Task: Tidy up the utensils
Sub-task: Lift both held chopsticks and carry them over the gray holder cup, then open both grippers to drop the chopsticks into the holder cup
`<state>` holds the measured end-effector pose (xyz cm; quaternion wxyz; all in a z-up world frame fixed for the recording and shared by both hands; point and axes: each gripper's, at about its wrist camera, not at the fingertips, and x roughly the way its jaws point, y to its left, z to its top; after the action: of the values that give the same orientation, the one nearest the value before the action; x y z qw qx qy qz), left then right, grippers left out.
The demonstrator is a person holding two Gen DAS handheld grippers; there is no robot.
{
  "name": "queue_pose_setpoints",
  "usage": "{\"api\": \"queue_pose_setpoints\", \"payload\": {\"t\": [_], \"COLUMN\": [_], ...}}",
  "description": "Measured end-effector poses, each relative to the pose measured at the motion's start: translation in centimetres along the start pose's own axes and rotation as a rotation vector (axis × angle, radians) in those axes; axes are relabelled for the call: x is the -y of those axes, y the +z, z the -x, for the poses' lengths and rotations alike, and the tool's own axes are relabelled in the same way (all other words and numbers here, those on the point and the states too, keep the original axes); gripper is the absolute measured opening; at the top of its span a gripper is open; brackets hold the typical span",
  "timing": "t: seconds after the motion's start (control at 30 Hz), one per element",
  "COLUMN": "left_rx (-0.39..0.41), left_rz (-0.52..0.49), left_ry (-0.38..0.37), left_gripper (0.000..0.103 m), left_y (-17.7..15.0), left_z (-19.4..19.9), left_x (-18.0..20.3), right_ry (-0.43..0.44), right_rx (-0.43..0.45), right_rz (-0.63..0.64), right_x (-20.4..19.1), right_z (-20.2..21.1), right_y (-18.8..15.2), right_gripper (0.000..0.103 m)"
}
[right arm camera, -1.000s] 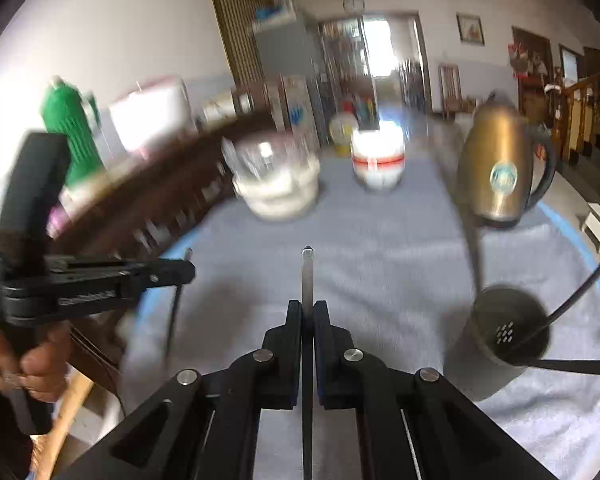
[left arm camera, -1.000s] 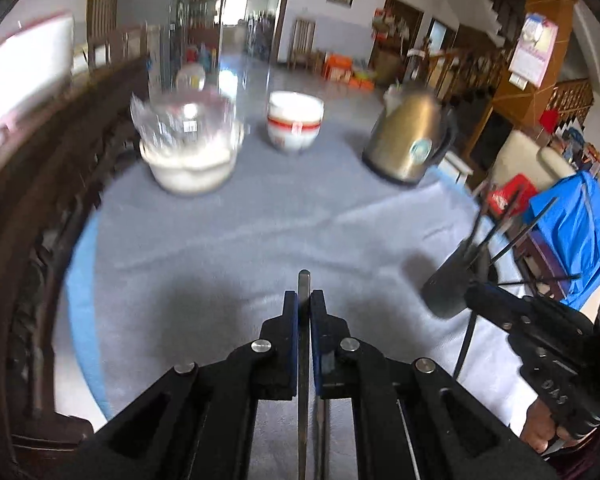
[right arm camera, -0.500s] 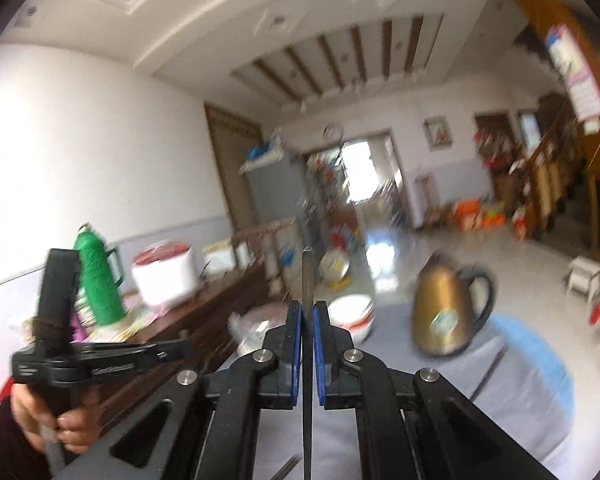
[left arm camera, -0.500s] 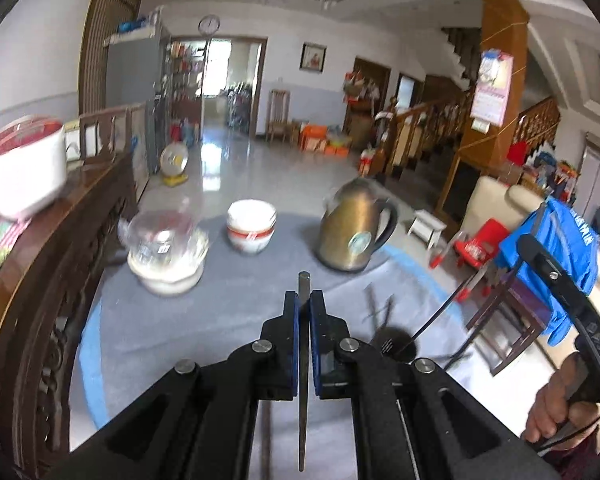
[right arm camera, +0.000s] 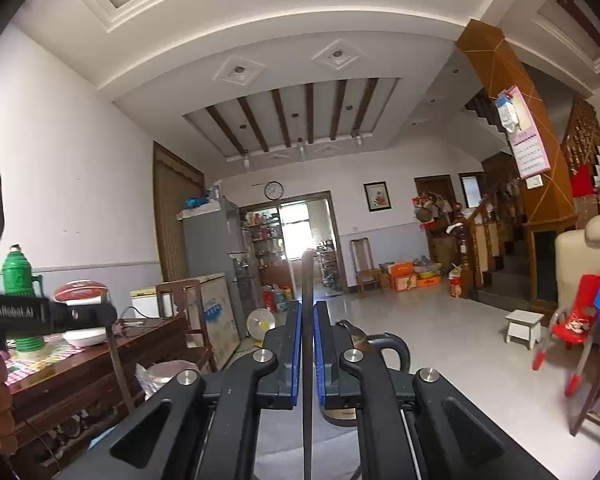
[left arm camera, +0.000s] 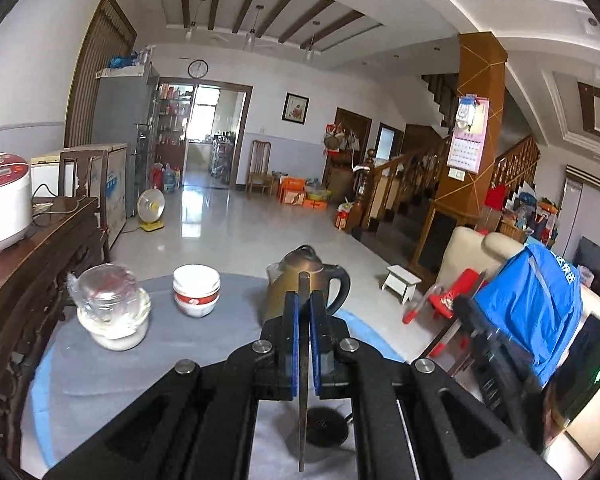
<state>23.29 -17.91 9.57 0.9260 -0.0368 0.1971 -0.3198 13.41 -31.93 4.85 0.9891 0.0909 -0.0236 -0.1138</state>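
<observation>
My left gripper (left arm camera: 304, 300) is shut on a thin metal utensil handle (left arm camera: 303, 360) that stands upright between the blue pads, raised above the grey-clothed table (left arm camera: 204, 344). The dark round utensil holder (left arm camera: 326, 426) shows below it on the cloth. My right gripper (right arm camera: 308, 308) is shut on another thin dark utensil handle (right arm camera: 307, 280), held high and pointing into the room. The left gripper appears at the left edge of the right wrist view (right arm camera: 40, 314), with its utensil (right arm camera: 118, 364) hanging down. The right gripper shows at the right of the left wrist view (left arm camera: 484, 344).
On the table stand a gold kettle (left arm camera: 296, 280), a white bowl with a red band (left arm camera: 196, 290) and a bagged glass bowl (left arm camera: 112, 308). A dark wooden sideboard (left arm camera: 28, 272) runs along the left with a rice cooker (left arm camera: 2, 200). A chair with a blue jacket (left arm camera: 536, 304) stands right.
Both grippers have risen and tilted up with their utensils, so the views swing from the tabletop to the room and ceiling. The holder has dropped low in the left view.
</observation>
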Motion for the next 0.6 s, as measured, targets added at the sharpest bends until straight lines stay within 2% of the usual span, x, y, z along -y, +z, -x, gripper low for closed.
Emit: {"api": "queue_pose_setpoints", "payload": {"t": [0.23, 0.37, 0.5, 0.6], "left_rx": [0.043, 0.042, 0.0, -0.047], "left_rz": [0.011, 0.017, 0.033, 0.038], "left_ry": [0.025, 0.051, 0.072, 0.058], "left_gripper": [0.005, 0.005, 0.005, 0.005], "left_y": [-1.4, -3.1, -5.2, -6.3], "left_z": [-4.0, -6.0, -7.9, -8.8], "left_x": [2.1, 2.6, 2.2, 1.8], "right_ry": [-0.014, -0.02, -0.014, 0.014], "right_rx": [-0.035, -0.067, -0.113, -0.16], "right_rz": [-0.054, -0.076, -0.089, -0.103], "right_x": [1.8, 2.9, 4.1, 4.6], "right_z": [-1.3, -1.6, -1.8, -1.8], "right_y": [-2.5, -3.8, -5.2, -6.0], "right_gripper": [0.006, 0.006, 0.006, 0.006]}}
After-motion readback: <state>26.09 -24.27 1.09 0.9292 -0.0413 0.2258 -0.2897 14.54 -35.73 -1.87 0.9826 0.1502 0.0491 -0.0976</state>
